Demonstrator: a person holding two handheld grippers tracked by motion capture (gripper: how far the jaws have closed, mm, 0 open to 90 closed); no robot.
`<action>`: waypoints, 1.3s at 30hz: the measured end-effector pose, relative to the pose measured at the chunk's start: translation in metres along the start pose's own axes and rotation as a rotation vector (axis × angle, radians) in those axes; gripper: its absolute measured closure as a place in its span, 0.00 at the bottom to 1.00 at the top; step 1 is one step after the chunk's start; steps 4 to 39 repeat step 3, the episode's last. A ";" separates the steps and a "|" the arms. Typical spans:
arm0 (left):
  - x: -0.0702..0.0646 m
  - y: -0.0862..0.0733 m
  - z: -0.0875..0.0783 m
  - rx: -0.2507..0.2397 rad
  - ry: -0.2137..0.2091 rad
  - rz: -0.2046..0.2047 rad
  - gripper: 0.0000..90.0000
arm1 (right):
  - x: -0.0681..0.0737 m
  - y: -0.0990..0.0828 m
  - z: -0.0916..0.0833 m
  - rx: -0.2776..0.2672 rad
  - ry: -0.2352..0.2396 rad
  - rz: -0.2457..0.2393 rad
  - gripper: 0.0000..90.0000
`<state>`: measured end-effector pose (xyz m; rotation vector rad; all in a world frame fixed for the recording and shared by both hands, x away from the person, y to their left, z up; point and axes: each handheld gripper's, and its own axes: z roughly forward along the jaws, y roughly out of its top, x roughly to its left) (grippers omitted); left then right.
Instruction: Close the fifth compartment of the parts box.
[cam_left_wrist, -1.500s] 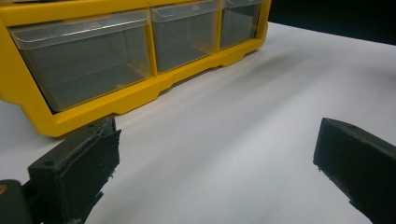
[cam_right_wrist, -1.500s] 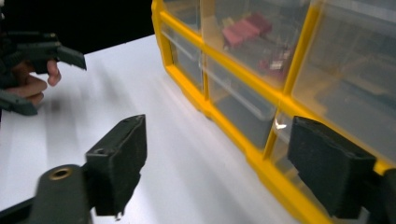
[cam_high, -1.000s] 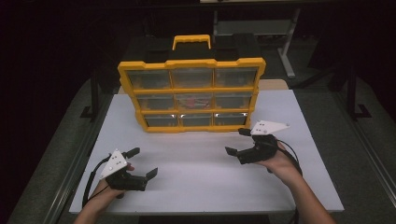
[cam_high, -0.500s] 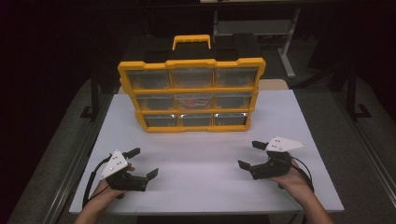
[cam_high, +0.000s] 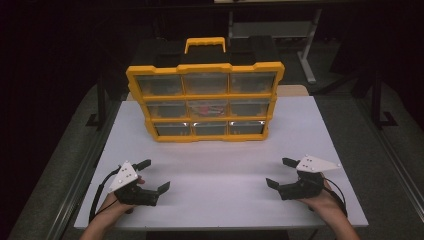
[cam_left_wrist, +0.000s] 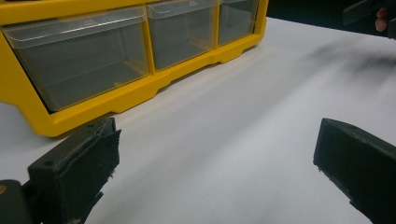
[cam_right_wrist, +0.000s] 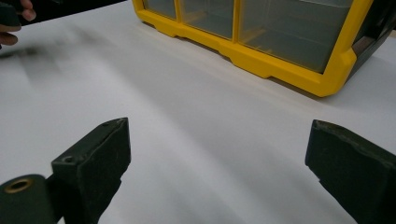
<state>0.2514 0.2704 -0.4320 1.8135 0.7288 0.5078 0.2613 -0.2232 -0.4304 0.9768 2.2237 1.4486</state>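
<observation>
A yellow organiser case (cam_high: 205, 100) with three rows of clear drawers stands upright at the back of the white table (cam_high: 220, 165), its handle on top. The middle drawer (cam_high: 207, 107) holds something red. My left gripper (cam_high: 156, 175) rests low near the front left, open, with bare table between its jaws (cam_left_wrist: 217, 158). At the front right is my right gripper (cam_high: 277, 171), also open with nothing between its jaws (cam_right_wrist: 217, 154), which have just been opening a little. Both point toward the case's bottom row (cam_left_wrist: 116, 98) (cam_right_wrist: 261, 60).
The table's front edge lies just under both hands. A wide bare stretch of white tabletop separates the grippers from the case. Dark floor and metal frames (cam_high: 310, 45) surround the table. The other hand (cam_right_wrist: 14, 23) appears far off in the right gripper view.
My right gripper has moved back toward the front right corner of the table and sunk lower. The left gripper has stayed where it was.
</observation>
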 end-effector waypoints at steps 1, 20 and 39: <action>0.000 0.000 0.001 0.004 0.004 0.006 0.00 | 0.000 0.000 0.000 0.000 0.001 -0.001 0.07; 0.000 0.000 0.001 0.019 0.009 0.014 0.00 | -0.001 -0.001 0.000 0.010 0.003 -0.005 0.06; 0.000 0.000 0.001 0.019 0.009 0.014 0.00 | -0.001 -0.001 0.000 0.010 0.003 -0.005 0.06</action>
